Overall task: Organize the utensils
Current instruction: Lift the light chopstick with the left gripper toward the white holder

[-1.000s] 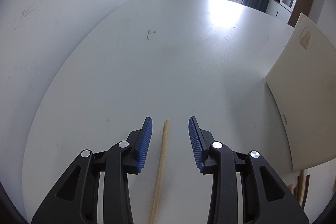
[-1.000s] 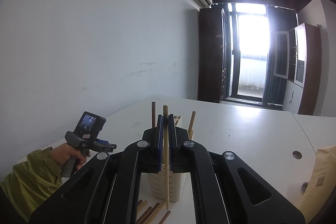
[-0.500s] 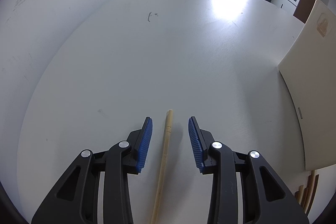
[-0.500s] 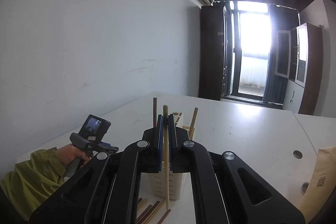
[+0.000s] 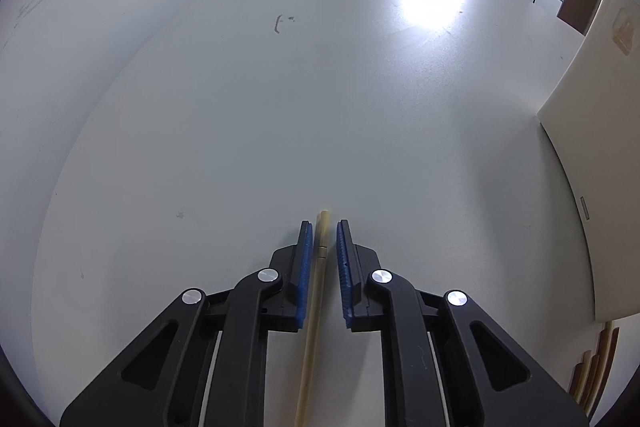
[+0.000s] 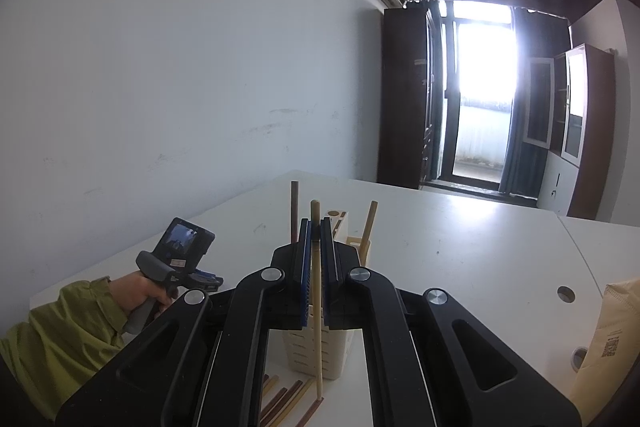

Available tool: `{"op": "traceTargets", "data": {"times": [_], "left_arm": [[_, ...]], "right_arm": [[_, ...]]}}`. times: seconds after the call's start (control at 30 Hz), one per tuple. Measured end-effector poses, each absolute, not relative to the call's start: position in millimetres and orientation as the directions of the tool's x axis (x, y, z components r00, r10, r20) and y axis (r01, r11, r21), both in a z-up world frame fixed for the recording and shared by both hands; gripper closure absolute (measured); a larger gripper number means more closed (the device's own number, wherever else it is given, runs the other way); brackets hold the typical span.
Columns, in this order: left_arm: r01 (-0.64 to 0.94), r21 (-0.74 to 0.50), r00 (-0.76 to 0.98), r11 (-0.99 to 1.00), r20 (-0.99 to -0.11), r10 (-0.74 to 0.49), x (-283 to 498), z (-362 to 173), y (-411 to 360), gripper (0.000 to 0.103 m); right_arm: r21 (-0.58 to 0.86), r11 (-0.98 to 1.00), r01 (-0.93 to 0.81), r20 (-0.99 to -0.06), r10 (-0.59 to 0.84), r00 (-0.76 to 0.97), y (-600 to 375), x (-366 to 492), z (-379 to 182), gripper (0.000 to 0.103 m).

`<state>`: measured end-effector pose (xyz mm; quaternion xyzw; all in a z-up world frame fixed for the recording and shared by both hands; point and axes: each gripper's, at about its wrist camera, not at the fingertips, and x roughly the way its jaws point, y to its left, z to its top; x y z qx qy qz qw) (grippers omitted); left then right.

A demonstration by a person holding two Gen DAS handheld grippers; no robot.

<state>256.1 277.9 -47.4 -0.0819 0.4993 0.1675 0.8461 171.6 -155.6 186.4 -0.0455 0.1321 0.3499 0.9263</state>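
Your left gripper (image 5: 322,227) points steeply down at the white counter (image 5: 320,107), and its blue-padded fingers (image 5: 305,259) are closing around a pale wooden chopstick (image 5: 316,307) that lies flat on the counter between them; a thin gap shows on each side, so they are not yet pressing on it. The chopstick runs from 6 o'clock up to its blunt end just past the fingertips at 12 o'clock. A cream-coloured flat board (image 5: 592,187) sits at 3 o'clock.

Your right gripper (image 6: 315,227) is clenched on a second pale wooden chopstick (image 6: 317,307), held upright, its lower tip hanging near the loose brown and tan chopsticks (image 6: 284,399) lying on the counter at 6 o'clock. Just behind it stands the cream slotted plastic utensil holder (image 6: 312,359), with a dark brown chopstick (image 6: 294,207) and a tan chopstick (image 6: 370,223) sticking up from it. At 9 o'clock your left hand (image 6: 140,295), in an olive-green sleeve (image 6: 68,331), grips the other gripper's handle
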Motion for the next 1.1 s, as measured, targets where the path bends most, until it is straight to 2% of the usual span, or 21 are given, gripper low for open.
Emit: {"op": "traceTargets", "data": {"times": [0.2,0.3,0.5,0.7,0.83,1.1], "left_arm": [[-0.354,0.045,0.441,0.934,-0.873,0.209,252,-47,276,0.099],[-0.354,0.056,0.480,0.934,-0.846,0.232,247,-30,266,0.099],[-0.290,0.018,0.655,0.957,-0.725,0.212,225,38,229,0.099],[-0.235,0.038,0.781,0.971,-0.588,0.212,198,91,181,0.099],[-0.213,0.043,0.828,0.976,-0.523,0.203,184,109,150,0.099],[-0.169,0.060,0.869,0.984,-0.462,0.177,167,126,117,0.099]], "right_arm": [[0.010,0.750,-0.662,-0.267,0.640,0.721,-155,170,188,0.098],[0.019,0.751,-0.660,-0.263,0.641,0.721,-158,171,188,0.098],[0.018,0.750,-0.661,-0.270,0.640,0.719,-159,175,184,0.098],[0.016,0.749,-0.663,-0.275,0.640,0.717,-158,176,183,0.098],[0.016,0.750,-0.662,-0.273,0.640,0.718,-158,177,184,0.098],[0.016,0.750,-0.662,-0.274,0.640,0.718,-159,177,183,0.098]]}}
